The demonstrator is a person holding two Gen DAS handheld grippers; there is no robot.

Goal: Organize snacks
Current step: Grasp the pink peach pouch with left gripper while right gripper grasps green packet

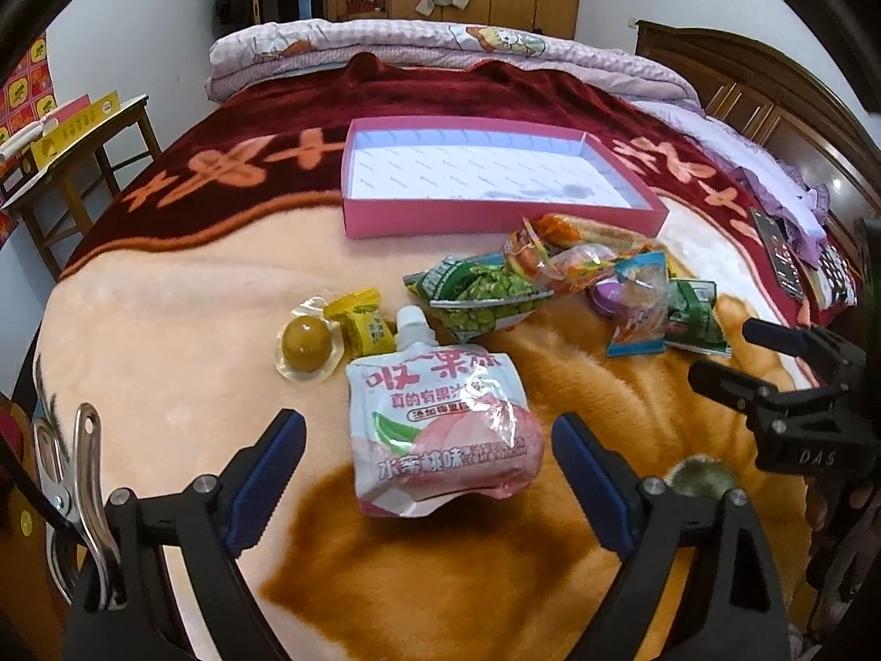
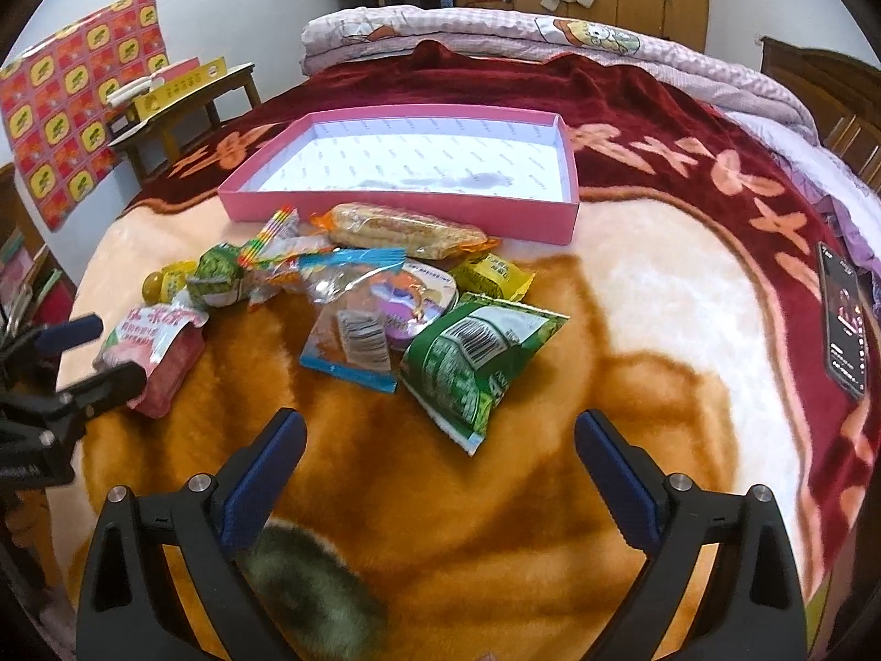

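- Starting out, by the look of it: pink box (image 1: 498, 168) bare inside, every snack on the bed outside it.
- Left gripper (image 1: 428, 471) spread wide, straddling the peach jelly pouch (image 1: 440, 429) without touching; holding nothing.
- Right gripper (image 2: 440, 468) also wide and empty, hovering just short of the green pea bag (image 2: 476, 355).
- Next, probably: closing on the pouch body below its white cap, lifting, carrying over the near wall of the box.
- Slippery, squashy film likely; a firm, centred pinch needed.
- Remaining pile just in front of the box: corn stick (image 2: 404, 228), yellow candy (image 1: 363, 319), round jelly cup (image 1: 308, 344), blue-edged packet (image 2: 352, 330).
- Plush blanket (image 1: 165, 303) as surface, soft and uneven; folded quilt (image 1: 440, 44) beyond, phone (image 2: 845, 319) near the right edge.
- Bedroom: wooden wardrobe, headboard, small side table (image 1: 88, 132) by the wall.
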